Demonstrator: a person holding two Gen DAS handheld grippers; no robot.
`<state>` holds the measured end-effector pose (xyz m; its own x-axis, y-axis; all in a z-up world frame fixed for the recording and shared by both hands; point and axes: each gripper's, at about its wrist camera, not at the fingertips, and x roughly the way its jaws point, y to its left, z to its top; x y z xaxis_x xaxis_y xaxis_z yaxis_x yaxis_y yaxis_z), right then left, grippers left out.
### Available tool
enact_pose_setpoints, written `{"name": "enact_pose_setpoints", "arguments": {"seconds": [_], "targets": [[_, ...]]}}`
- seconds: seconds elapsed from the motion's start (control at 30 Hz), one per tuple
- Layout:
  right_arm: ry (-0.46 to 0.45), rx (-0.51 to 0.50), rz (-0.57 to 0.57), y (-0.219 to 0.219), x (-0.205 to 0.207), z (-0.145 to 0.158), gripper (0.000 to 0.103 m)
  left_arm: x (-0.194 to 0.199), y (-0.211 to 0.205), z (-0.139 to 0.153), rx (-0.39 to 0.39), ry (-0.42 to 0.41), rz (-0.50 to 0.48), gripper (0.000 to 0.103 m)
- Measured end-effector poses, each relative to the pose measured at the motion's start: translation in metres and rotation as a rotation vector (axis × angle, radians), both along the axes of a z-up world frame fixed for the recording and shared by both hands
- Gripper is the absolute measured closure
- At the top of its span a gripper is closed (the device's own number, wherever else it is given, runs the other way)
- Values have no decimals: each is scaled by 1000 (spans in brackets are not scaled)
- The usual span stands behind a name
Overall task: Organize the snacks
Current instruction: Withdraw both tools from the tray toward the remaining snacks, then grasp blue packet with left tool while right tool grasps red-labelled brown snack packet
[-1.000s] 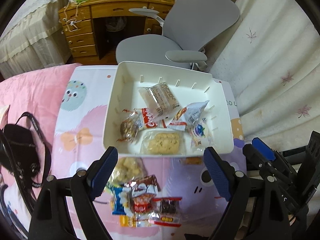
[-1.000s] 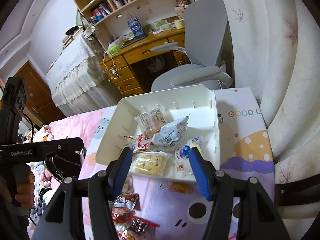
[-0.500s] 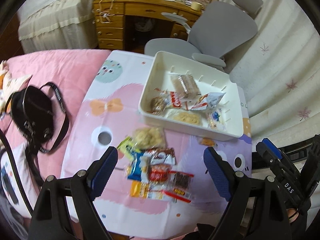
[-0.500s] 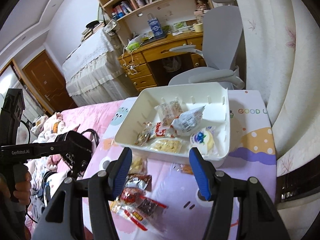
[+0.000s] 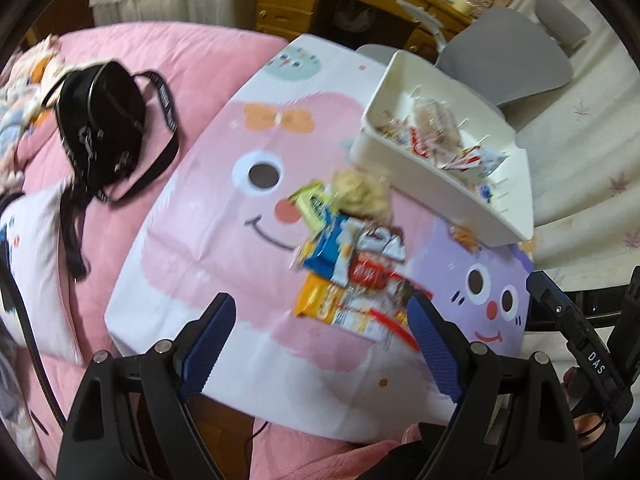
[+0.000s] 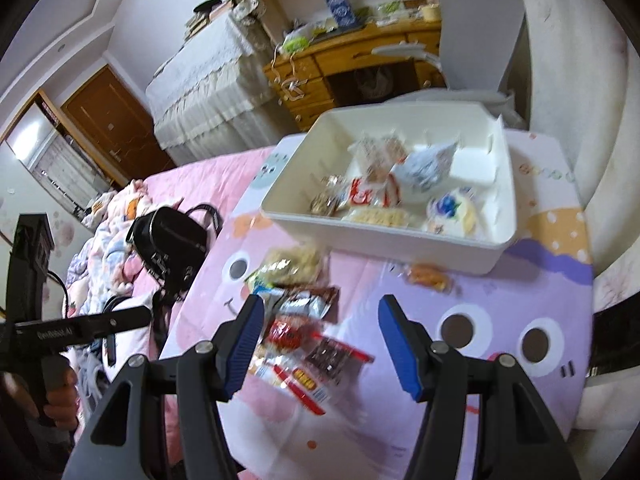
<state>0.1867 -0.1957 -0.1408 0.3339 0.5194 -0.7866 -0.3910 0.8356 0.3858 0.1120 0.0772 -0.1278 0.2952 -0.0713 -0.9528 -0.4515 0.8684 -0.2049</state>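
A white bin [image 5: 516,208] [image 6: 376,240] with several snack packs inside stands at the far side of a cartoon-print cloth [image 5: 208,240] [image 6: 516,292]. A loose pile of snack packets [image 5: 348,260] [image 6: 296,328] lies on the cloth in front of it. A small orange snack [image 6: 426,276] lies alone near the bin wall. My left gripper [image 5: 322,322] hovers open above the near edge of the cloth, nothing between its fingers. My right gripper [image 6: 320,326] hangs open over the pile, its blue pads apart and holding nothing.
A black bag [image 5: 100,124] [image 6: 170,240] lies on the pink bedding left of the cloth. A grey office chair [image 5: 520,56] and a wooden desk [image 6: 360,60] stand behind the bin. A hand [image 6: 60,396] holds the other gripper at the left edge.
Both grippers pulled back from the bin toward the near edge of the cloth. The loose pile now lies ahead of the fingers. Both stayed open and empty.
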Motion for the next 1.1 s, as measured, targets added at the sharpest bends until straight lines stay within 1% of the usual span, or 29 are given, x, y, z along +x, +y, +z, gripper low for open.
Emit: {"name": "enact_pose_setpoints", "arguments": {"seconds": [0.27,0.53,0.7,0.83,1.0,1.1], "targets": [[106,-63,84,25,-9,-34,43,-12,6,-28,-17,14,53,16],[254,-150,98,36,-10,-80,43,-4,10,-56,-45,-22,81,16],[348,-174,69,36,-8,-106,43,9,11,-68,-25,-72,55,16],[412,-166,28,36,-4,-121,43,25,12,-77,-14,-99,15,16],[446,-170,-6,39,2,-129,43,49,14,-91,4,-80,-39,16],[458,-174,-28,42,3,-131,43,59,15,-101,-9,-63,-65,16]]}}
